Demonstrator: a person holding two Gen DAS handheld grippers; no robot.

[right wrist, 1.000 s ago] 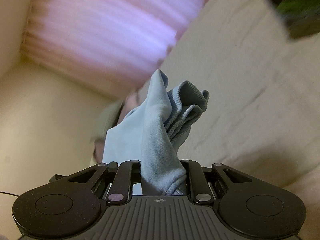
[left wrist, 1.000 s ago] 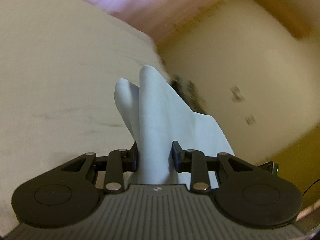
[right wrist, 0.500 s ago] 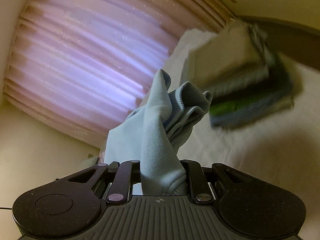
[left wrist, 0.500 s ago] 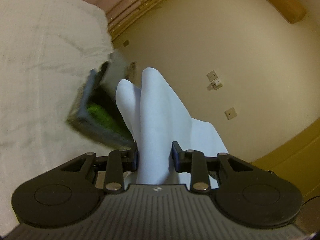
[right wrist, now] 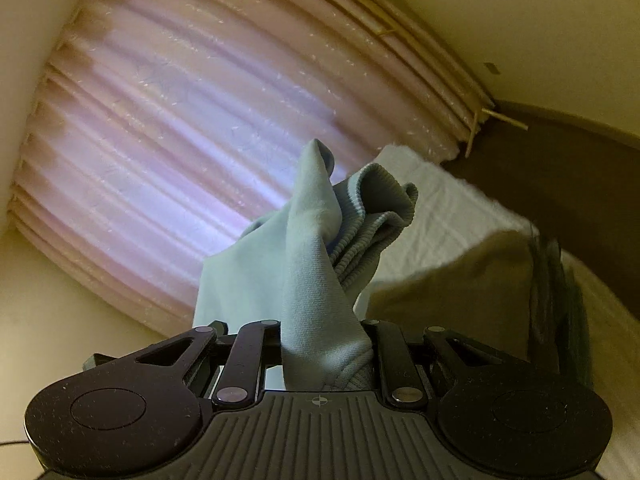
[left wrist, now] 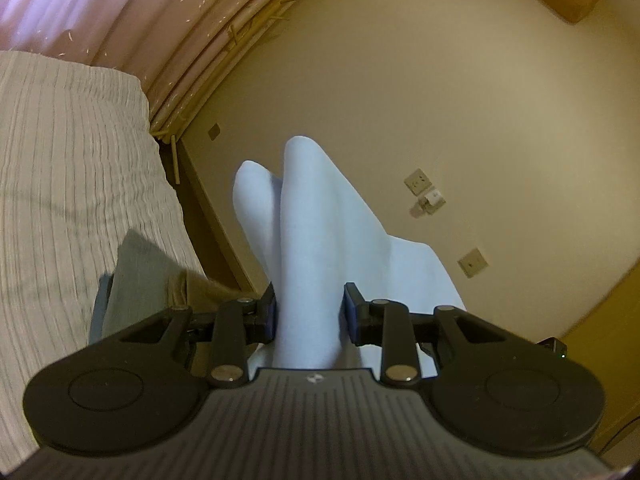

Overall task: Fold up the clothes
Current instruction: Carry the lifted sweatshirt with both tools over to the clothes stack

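Both hands have swung across the bed (left wrist: 72, 184), past the folded pile (right wrist: 460, 276); left gripper (left wrist: 309, 312) and right gripper (right wrist: 326, 340) fingers stay clenched on the blue garment (left wrist: 312, 216), held above the bed. Carrying step; next, lay it flat

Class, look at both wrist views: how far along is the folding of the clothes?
Done: a stack of folded clothes already lies on the bed. In hand: the left gripper and the right gripper each pinch the light blue garment, bunched and lifted off the bed. Left: lay it flat, fold it, add it to the stack.
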